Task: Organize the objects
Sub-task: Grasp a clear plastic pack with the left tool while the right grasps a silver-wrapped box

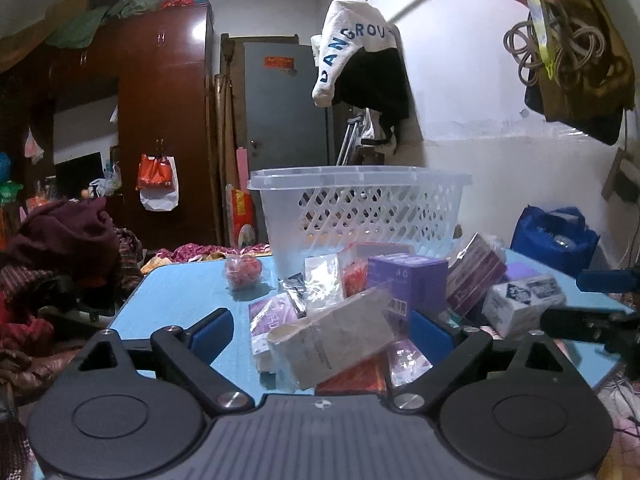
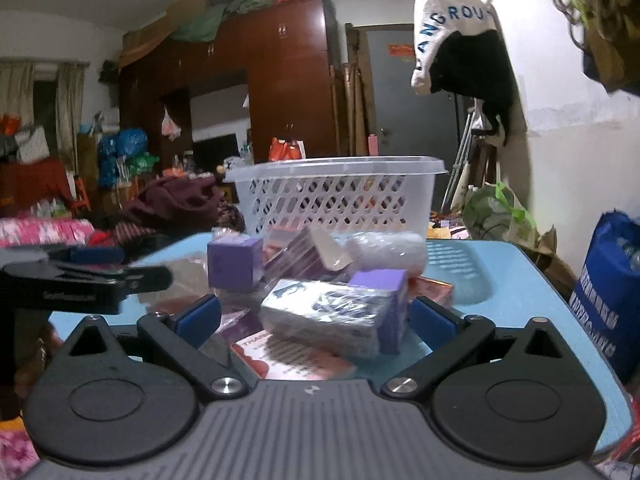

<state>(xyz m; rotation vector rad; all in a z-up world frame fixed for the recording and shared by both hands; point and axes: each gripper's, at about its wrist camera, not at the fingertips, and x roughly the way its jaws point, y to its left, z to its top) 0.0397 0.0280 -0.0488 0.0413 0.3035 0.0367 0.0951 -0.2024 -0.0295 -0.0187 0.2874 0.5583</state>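
Note:
A clear plastic basket (image 1: 360, 208) stands at the far side of a blue table (image 1: 180, 300); it also shows in the right wrist view (image 2: 336, 196). A pile of small boxes and packets lies in front of it. My left gripper (image 1: 320, 330) is open, its blue pads on either side of a grey-white wrapped box (image 1: 332, 340), not clamping it. A purple box (image 1: 404, 280) sits behind. My right gripper (image 2: 314, 314) is open around a silver and purple wrapped box (image 2: 336, 312). A purple cube box (image 2: 234, 262) stands further back.
A red wrapped ball (image 1: 242, 272) lies alone on the table's left. A blue bag (image 1: 556, 236) stands off the table's right edge, seen too in the right wrist view (image 2: 608, 292). Clothes are heaped at the left (image 1: 64, 240). The other gripper (image 2: 80, 276) shows at the left.

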